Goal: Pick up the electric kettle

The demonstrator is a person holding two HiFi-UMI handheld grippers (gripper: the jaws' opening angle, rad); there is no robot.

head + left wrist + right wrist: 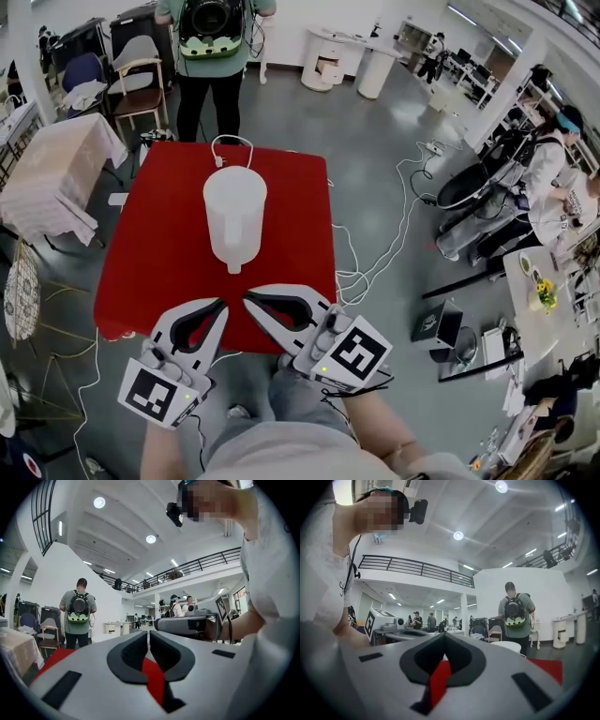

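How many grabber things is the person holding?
2. The left gripper is over the near edge of the red table. The right gripper is close beside it. Both point toward the kettle. None seems hidden.

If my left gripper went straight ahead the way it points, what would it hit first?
Probably the kettle, on its near right side. The left gripper aims slightly right of its middle, so it might just slip past.
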